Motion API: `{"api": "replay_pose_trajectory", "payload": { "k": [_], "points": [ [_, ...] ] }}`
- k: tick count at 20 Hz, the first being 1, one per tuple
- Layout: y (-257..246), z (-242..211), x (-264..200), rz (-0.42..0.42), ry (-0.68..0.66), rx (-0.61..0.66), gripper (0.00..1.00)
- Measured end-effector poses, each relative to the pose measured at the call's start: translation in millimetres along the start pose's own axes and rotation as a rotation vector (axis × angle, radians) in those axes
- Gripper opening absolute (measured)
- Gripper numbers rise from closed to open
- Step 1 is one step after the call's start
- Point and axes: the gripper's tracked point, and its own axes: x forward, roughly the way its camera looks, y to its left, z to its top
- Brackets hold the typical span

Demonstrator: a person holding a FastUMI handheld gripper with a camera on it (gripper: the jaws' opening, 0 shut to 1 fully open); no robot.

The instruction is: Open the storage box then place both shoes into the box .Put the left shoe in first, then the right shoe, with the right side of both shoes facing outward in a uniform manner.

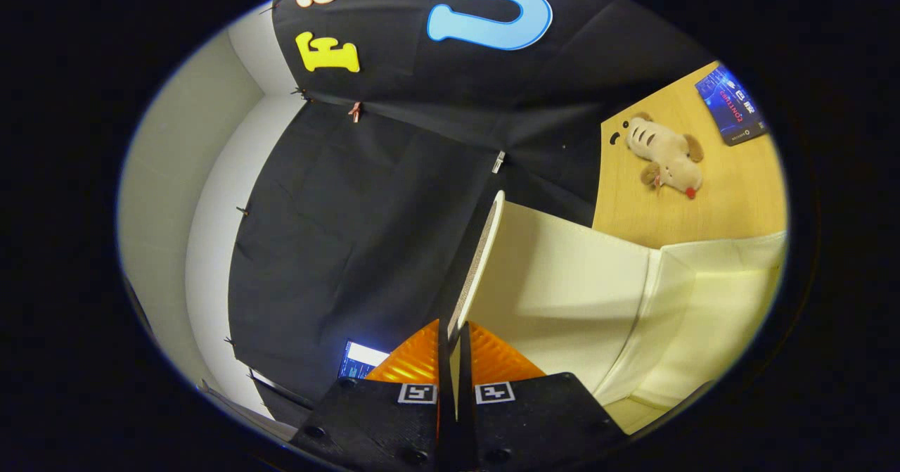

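Fingers: the gripper (pixel 453 338) has its two fingers pressed close together, clamped on the thin edge of the storage box lid (pixel 479 261); one finger sits on each face of the panel

Lid: a pale, flat panel seen edge-on, running from between the fingers up and away; it stands swung out from the box, its inner cream face turned toward the box side

Storage box: the cream-coloured storage box (pixel 675 317) lies just beside the fingers, on the lid's inner side; its walls meet at a rounded corner; whether anything is inside cannot be told

Surface: a light wooden surface (pixel 745 205) carries the box and stretches beyond it

Plush toy: a small tan plush toy (pixel 668 157) lies on the surface, well beyond the box

Card: a dark blue card (pixel 731 105) lies past the toy, near the surface's far edge

Screen: a lit screen (pixel 362 359) shows just beside the fingers, on the side away from the box
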Motion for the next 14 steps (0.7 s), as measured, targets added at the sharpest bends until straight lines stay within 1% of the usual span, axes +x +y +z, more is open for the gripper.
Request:
{"api": "replay_pose_trajectory", "payload": {
  "k": [3, 4, 6, 12, 14],
  "points": [
    [-1, -3, 11, -0.011, 0.001, -0.003, 0.08],
    [-5, -5, 15, -0.027, 0.0, -0.009, 0.15],
    [-15, 2, 21, -0.062, -0.008, -0.032, 0.39],
    [-33, 19, 13, -0.147, -0.08, -0.102, 0.96],
    [-36, 21, 5, -0.165, -0.091, -0.111, 0.96]
  ]
}}
